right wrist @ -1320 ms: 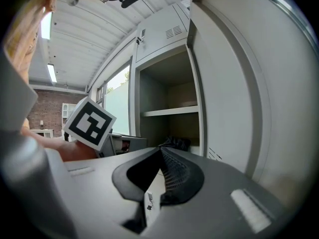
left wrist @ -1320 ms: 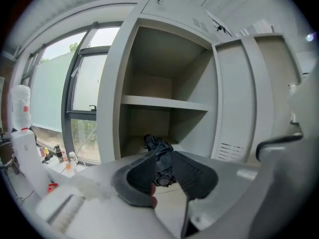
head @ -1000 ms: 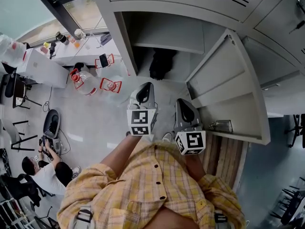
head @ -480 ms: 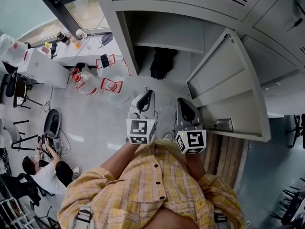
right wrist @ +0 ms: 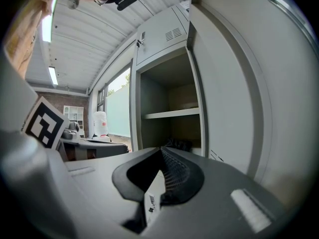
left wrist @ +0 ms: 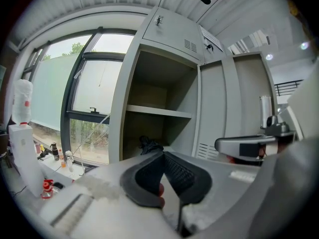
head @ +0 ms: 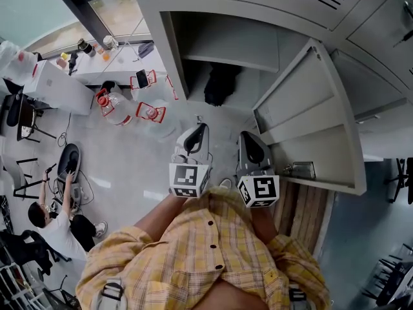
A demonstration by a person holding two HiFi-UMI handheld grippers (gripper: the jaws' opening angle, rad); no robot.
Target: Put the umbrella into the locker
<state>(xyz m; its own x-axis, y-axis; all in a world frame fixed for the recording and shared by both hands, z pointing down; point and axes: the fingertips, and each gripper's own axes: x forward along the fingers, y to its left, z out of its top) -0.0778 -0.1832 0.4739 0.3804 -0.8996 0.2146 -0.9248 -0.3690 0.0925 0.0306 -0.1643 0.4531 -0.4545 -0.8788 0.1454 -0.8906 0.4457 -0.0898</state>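
The black folded umbrella [head: 221, 84] lies on the floor of the open grey locker [head: 173, 50], under its shelf [head: 226, 60]. It also shows as a dark bundle in the left gripper view [left wrist: 149, 145] and the right gripper view [right wrist: 178, 144]. My left gripper [head: 199, 120] is shut and empty, a short way in front of the locker opening. My right gripper [head: 244, 135] is beside it, also shut with nothing between its jaws, close to the open door [head: 310, 121]. Both point towards the locker [left wrist: 163, 152] [right wrist: 160, 148].
The locker door swings out to the right. More closed lockers [head: 381, 57] stand to the right. Large water bottles with red handles [head: 116, 108] and a white counter [head: 97, 66] are at the left. A person [head: 55, 218] sits on the floor at lower left.
My left gripper has drawn back a little from the locker towards my body. The right gripper has stayed put. The seated person has raised their arms.
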